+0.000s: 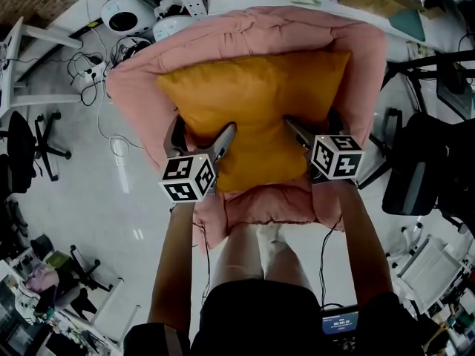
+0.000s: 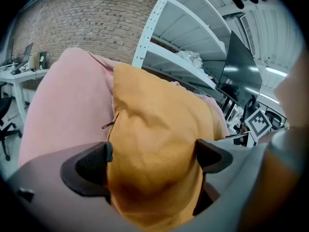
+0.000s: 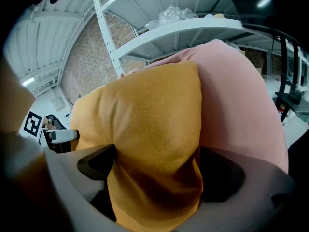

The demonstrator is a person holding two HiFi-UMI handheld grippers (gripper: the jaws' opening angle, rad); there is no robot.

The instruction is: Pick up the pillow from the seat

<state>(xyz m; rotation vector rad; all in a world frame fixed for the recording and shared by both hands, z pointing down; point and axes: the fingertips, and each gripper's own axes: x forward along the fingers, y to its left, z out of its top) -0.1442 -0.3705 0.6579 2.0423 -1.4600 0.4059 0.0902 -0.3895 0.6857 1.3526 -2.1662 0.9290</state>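
Observation:
An orange pillow (image 1: 252,110) leans against the back of a pink padded seat (image 1: 297,32). My left gripper (image 1: 202,132) straddles the pillow's lower left part and my right gripper (image 1: 315,124) straddles its lower right part. In the left gripper view the pillow (image 2: 159,144) fills the gap of the left gripper (image 2: 152,161), whose jaws stand wide, and it brushes both pads. The right gripper view is much the same. There the pillow (image 3: 149,120) bulges through the wide jaws of the right gripper (image 3: 157,170), with the pink seat (image 3: 236,95) just behind.
White shelving (image 2: 183,47) rises behind the seat, in front of a brick wall. Black office chairs (image 1: 419,169) stand to the right and another (image 1: 30,143) to the left. Cables and white devices (image 1: 126,13) lie on the floor at the back left. The person's legs (image 1: 256,254) are below the seat's front edge.

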